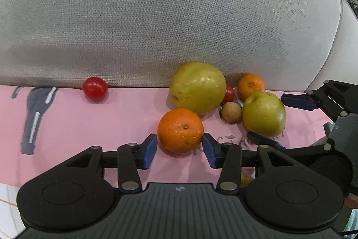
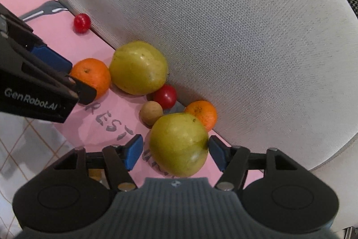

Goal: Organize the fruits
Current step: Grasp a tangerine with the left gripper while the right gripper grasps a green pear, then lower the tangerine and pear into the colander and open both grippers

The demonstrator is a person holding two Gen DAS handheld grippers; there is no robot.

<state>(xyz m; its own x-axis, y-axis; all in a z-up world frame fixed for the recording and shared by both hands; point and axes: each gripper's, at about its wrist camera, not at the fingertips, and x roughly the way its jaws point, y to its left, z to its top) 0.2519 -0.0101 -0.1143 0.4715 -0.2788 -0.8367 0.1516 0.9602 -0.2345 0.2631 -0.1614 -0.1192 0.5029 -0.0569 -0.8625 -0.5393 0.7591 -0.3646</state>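
Observation:
Fruit lies on a pink mat [image 1: 67, 127] against a grey cushion. My left gripper [image 1: 180, 150] is open, its blue pads on either side of an orange [image 1: 180, 130], not clearly pressing it. My right gripper [image 2: 175, 152] is open around a green apple [image 2: 179, 145]; the right pad touches it, the left pad stands just off. That apple also shows in the left wrist view [image 1: 264, 113]. A larger green apple [image 1: 198, 87], a second orange [image 1: 250, 86], a red tomato [image 1: 228, 93], a small brown fruit [image 1: 231, 112] and a lone tomato [image 1: 95, 89] lie nearby.
The grey cushion back [image 1: 156, 15] rises right behind the fruit. White tiled floor [image 2: 22, 138] shows beyond the mat's near edge. The left gripper body [image 2: 33, 82] sits close to the left of the right one.

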